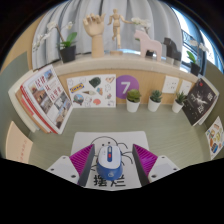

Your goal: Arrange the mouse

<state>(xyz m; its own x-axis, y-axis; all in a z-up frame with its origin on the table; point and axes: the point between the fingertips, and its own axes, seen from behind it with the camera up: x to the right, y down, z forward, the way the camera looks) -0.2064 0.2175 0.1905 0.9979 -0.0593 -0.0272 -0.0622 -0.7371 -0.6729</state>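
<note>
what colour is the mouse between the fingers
White with blue accents, the mouse shows best in the gripper view.
</note>
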